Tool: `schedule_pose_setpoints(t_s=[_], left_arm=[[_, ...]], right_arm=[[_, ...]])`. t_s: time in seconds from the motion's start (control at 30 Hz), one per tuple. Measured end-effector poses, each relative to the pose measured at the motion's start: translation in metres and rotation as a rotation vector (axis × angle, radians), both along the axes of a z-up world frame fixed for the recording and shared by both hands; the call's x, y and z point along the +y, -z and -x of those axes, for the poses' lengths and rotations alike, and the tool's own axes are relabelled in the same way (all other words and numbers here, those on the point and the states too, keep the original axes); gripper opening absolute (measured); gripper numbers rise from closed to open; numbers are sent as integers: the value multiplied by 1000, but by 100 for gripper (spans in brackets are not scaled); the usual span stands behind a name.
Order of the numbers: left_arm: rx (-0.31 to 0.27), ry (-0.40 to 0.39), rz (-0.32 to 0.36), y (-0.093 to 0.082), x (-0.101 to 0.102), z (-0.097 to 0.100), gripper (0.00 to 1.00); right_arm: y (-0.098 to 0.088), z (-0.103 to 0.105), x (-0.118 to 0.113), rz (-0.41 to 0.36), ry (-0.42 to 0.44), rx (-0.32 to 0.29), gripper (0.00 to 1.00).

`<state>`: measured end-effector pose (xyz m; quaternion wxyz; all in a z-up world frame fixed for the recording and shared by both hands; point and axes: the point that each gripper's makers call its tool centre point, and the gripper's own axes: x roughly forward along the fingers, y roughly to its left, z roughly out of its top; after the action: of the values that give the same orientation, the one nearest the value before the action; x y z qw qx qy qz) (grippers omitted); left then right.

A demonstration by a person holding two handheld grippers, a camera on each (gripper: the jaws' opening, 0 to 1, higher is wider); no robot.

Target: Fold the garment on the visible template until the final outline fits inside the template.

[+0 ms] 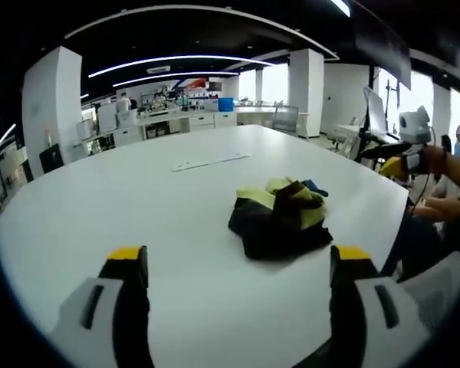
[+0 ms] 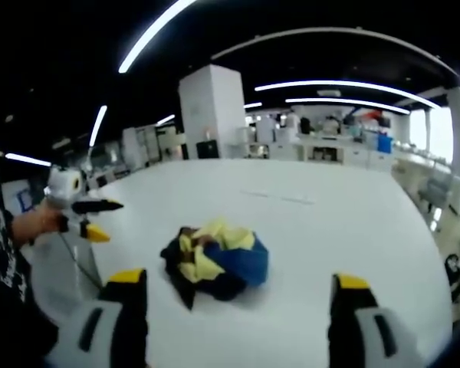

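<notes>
Left tool, right tool spread wide, empty; crumpled garment untouched on table.

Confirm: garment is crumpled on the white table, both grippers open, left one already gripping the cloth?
Not gripping. In the left gripper view the left gripper has its jaws wide apart, short of the crumpled garment, touching nothing. The rest holds: white table, right gripper open too.

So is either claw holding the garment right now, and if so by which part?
Nothing is held. Both the left claw and the right claw are open and short of the crumpled garment, which lies loose on the white table.
</notes>
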<state>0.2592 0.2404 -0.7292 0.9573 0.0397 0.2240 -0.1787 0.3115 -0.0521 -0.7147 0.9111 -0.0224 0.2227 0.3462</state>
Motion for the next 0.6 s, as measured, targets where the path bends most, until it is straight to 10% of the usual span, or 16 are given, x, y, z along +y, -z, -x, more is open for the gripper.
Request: schedule_pose_setpoints(t_s=[0.6], left_arm=[[9, 123, 62, 15, -28, -15, 71]], right_arm=[[14, -15, 32, 11, -95, -55, 64]])
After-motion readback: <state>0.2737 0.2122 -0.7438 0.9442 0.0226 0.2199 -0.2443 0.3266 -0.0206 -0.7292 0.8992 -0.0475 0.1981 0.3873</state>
